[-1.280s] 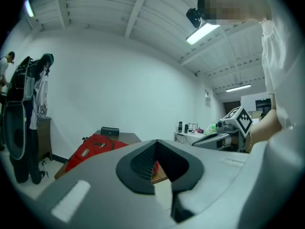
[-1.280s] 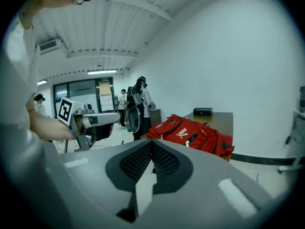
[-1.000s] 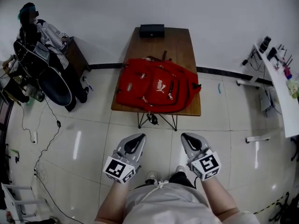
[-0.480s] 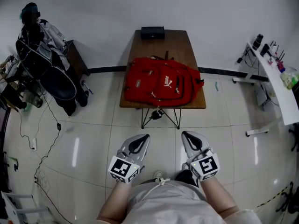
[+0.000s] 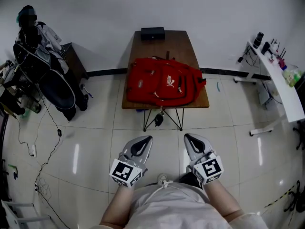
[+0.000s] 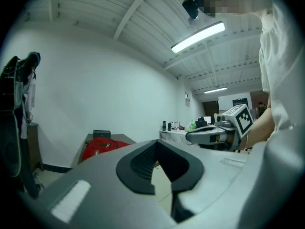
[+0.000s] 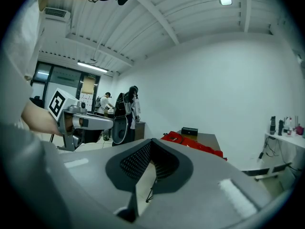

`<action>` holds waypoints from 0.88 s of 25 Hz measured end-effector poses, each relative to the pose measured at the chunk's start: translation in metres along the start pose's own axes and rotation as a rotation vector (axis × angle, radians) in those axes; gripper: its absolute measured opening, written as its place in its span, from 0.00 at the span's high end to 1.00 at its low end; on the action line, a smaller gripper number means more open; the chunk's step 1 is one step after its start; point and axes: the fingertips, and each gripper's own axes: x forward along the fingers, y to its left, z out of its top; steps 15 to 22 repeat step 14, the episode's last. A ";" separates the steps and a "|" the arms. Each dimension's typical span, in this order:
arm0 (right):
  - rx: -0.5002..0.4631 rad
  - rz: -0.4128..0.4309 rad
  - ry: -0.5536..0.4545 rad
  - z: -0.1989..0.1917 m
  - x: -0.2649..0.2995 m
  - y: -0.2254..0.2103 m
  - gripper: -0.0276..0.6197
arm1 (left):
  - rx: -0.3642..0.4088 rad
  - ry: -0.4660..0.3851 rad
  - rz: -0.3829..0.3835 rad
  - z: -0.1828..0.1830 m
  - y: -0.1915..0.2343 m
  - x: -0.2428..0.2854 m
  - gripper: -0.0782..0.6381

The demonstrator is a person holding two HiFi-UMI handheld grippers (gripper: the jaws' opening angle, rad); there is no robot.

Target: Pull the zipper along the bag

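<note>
A red backpack (image 5: 162,86) lies flat on a brown table (image 5: 177,45) some way ahead of me across the tiled floor. It also shows small and far off in the left gripper view as the red backpack (image 6: 101,148), and in the right gripper view as the red backpack (image 7: 190,142). My left gripper (image 5: 143,140) and right gripper (image 5: 190,138) hang side by side low in front of my body, well short of the table. Both are shut with nothing between them. The zipper pull is too small to make out.
A black box (image 5: 152,33) sits at the table's far end. A chair piled with clothes and bags (image 5: 40,70) stands at the left, with cables (image 5: 45,147) trailing over the floor. A white desk (image 5: 281,82) with small items runs along the right.
The head view has shifted a little, so the table and backpack sit slightly higher in the picture. Both grippers stay shut and in the same place.
</note>
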 end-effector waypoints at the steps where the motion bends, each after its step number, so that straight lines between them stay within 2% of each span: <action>1: 0.000 0.002 0.001 0.000 0.000 0.001 0.95 | 0.001 0.002 0.005 0.000 0.001 -0.001 0.88; 22: -0.011 0.032 0.012 -0.001 0.013 0.007 0.95 | -0.005 0.004 0.018 -0.001 0.010 0.001 0.88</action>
